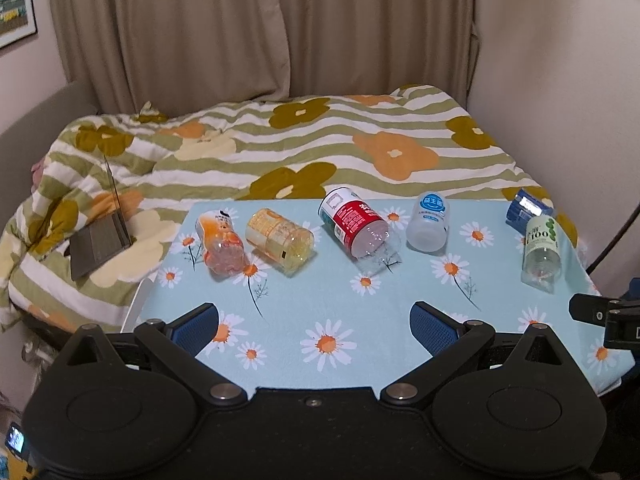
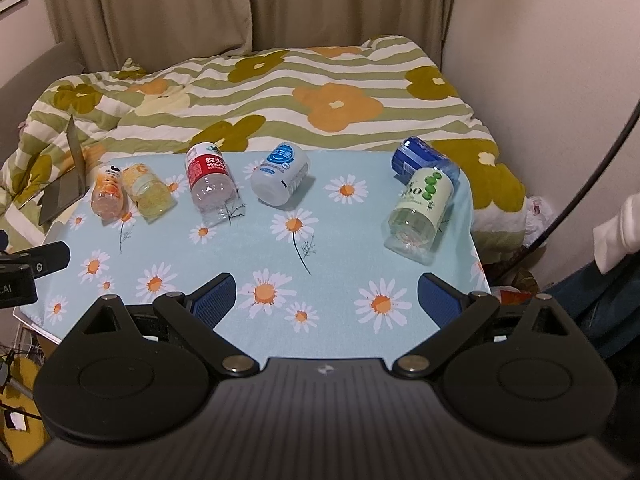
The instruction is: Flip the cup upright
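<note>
Several cut-bottle cups lie on their sides on a table with a daisy-print cloth [image 1: 340,304] [image 2: 224,256]. From left: an orange cup [image 1: 220,246] [image 2: 106,196], a yellow cup [image 1: 280,240] [image 2: 146,190], a red-label cup [image 1: 354,222] [image 2: 210,180], a white cup [image 1: 428,222] [image 2: 282,176], a green-label cup [image 1: 541,250] [image 2: 418,210] and a blue cup [image 1: 528,208] [image 2: 420,158] behind it. My left gripper [image 1: 314,326] hovers open over the near edge, well short of the cups. My right gripper [image 2: 326,300] is open too, with nothing between its fingers.
A bed with a flowered striped quilt [image 1: 320,148] [image 2: 280,92] lies behind the table. An open laptop [image 1: 102,236] [image 2: 66,184] rests on the quilt at the left. Curtains [image 1: 240,28] and a wall stand behind. A dark cable [image 2: 592,168] runs down the right.
</note>
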Available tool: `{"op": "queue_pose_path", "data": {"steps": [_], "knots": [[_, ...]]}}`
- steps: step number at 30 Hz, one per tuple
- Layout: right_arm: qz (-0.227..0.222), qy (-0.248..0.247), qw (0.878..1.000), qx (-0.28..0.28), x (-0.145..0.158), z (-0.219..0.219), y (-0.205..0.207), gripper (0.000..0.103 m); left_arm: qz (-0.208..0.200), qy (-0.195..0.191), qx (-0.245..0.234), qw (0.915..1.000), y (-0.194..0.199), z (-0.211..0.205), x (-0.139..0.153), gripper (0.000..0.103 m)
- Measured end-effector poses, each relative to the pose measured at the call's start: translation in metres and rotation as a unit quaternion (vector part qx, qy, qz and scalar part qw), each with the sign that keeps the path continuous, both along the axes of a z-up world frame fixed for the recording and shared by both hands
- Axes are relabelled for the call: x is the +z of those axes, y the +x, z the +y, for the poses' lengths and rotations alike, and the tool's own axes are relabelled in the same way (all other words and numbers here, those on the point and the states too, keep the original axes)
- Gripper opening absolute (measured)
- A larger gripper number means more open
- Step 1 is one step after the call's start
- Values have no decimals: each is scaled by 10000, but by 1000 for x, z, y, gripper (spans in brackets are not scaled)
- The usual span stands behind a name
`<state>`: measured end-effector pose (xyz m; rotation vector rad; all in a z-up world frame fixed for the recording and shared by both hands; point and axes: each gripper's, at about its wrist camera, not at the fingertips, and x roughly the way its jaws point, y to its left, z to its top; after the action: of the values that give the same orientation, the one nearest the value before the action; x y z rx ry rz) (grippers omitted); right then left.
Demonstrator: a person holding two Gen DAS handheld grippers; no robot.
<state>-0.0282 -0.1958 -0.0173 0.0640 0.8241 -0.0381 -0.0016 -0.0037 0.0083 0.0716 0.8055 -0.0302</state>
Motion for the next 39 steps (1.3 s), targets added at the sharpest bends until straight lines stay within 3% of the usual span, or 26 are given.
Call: {"op": "queue_pose_path", "data": {"steps": [5,10,16,24,31,39], "knots": [[19,-64,9992,383,-4,-12,27,103,-5,-196,226,9996,12,-3,-1,103],[116,-260,9976,638,-17,-16,59,103,-24,-18,371,9993,25,-8,-10,103],[386,12,9972,642,-32,-18,104,103,177,47,341,9993,55,-4,-28,103],[712,338,9964,325,-56,-7,168,103,780,-248,69,9966,109,10,-65,99],[954,630,9934,-40,-81,5,224,103,1277,-284,-216,9912,152,20,-95,99],[1355,1180,9821,-566,-113,13,271,103,1559,-185,-446,9866,174,32,-119,99]]}}
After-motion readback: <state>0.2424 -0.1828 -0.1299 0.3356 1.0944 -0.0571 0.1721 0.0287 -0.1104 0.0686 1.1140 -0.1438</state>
